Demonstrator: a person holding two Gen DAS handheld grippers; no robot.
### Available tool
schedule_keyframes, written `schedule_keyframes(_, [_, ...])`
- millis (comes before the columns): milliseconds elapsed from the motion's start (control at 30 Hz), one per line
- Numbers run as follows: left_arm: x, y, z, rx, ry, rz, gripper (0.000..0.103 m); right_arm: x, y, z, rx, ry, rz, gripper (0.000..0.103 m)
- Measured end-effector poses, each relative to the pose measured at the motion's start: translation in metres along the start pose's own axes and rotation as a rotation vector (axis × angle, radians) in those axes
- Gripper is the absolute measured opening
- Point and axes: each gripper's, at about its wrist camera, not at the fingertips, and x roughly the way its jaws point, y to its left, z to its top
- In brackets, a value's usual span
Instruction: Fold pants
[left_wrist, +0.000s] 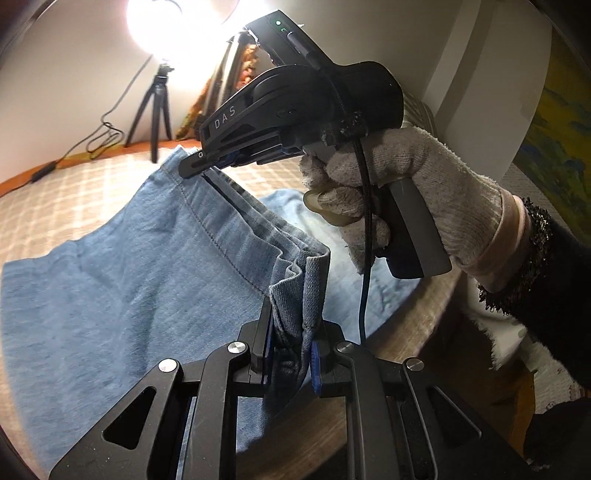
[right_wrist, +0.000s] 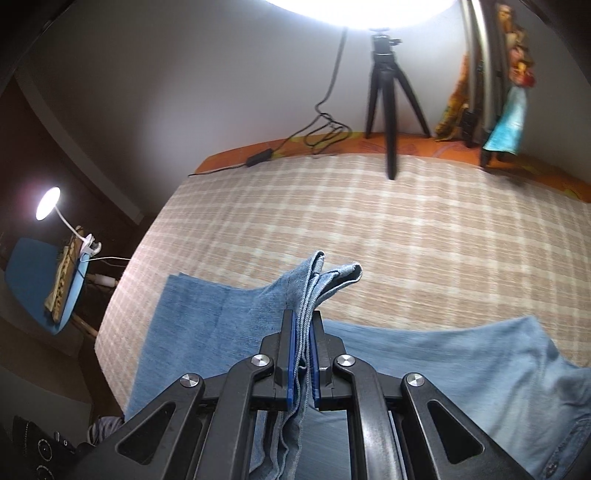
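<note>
Left wrist view: the left tongs (left_wrist: 291, 354) rise from six o'clock, clamped narrow on a bunched hem of the light blue denim pants (left_wrist: 110, 288). A taut edge of the cloth runs up toward eleven o'clock to the right tongs (left_wrist: 201, 164), which pinch its other corner with the jaws nearly together. The rest of the pants spreads over the plaid bench cover (left_wrist: 92, 184) toward nine o'clock, and another part lies beyond the taut edge, toward three o'clock. A hand in a white knit glove (left_wrist: 388, 192) grips the grey handle of the right tool at about two o'clock, with a dark sleeve (left_wrist: 554, 266) behind it. A black tripod (left_wrist: 155, 107) stands at eleven o'clock beneath a glaring lamp (left_wrist: 155, 18).

Right wrist view: the right tongs (right_wrist: 303, 356) come up from six o'clock, closed narrow on several stacked layers of the pants (right_wrist: 207, 314), whose folded corner juts past the tips toward twelve o'clock. Denim lies flat on the bench (right_wrist: 406, 229) at eight o'clock and at four o'clock. The tripod (right_wrist: 388, 92) stands at the far edge at one o'clock, with a black cable and adapter (right_wrist: 258, 158) lying at eleven o'clock. A small lit clip lamp (right_wrist: 48, 203) shows off the bench at nine o'clock.
</note>
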Motion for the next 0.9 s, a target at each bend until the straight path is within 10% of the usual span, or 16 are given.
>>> schedule_keyframes(900, [0.065,-0.074,0.027,0.119,0.02,-0.107,0.014,-0.069,-0.106,-0.028,0.086,-0.065,-0.127,0.004])
